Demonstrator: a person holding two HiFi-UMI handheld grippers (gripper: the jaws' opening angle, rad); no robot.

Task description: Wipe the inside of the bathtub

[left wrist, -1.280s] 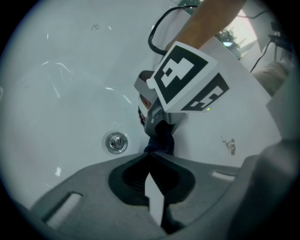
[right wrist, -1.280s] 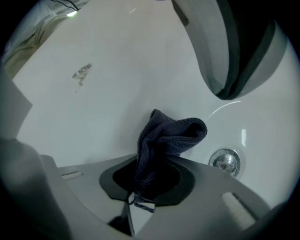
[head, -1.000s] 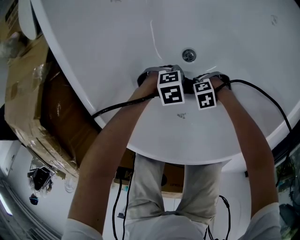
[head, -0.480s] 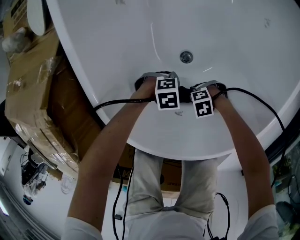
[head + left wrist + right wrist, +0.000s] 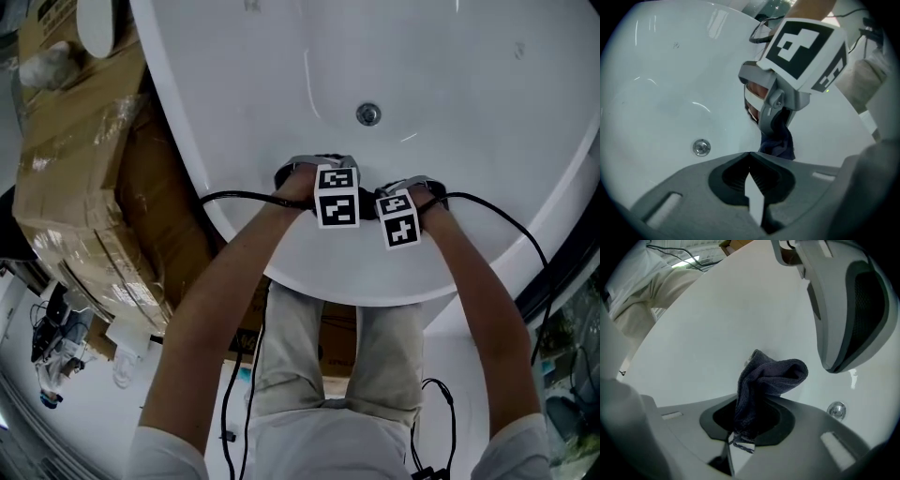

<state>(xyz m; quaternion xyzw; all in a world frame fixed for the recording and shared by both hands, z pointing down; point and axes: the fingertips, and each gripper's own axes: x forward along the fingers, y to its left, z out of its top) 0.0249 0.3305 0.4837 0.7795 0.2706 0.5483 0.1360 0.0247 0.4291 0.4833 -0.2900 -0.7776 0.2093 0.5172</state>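
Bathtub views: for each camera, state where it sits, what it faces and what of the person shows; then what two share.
Head view: on the head, steeply down into the bathtub; forearms, legs.
Left gripper view: on the left gripper, along shut jaws toward the drain; an arm.
Right gripper view: on the right gripper, along jaws clamping the cloth; trousers.
Shared: the drain.

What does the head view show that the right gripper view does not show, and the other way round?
Only the head view shows the person's two forearms, left and right, and the two marker cubes. Only the right gripper view shows the dark cloth, clamped between the jaws of the right gripper. Both views show the white bathtub and its round metal drain.
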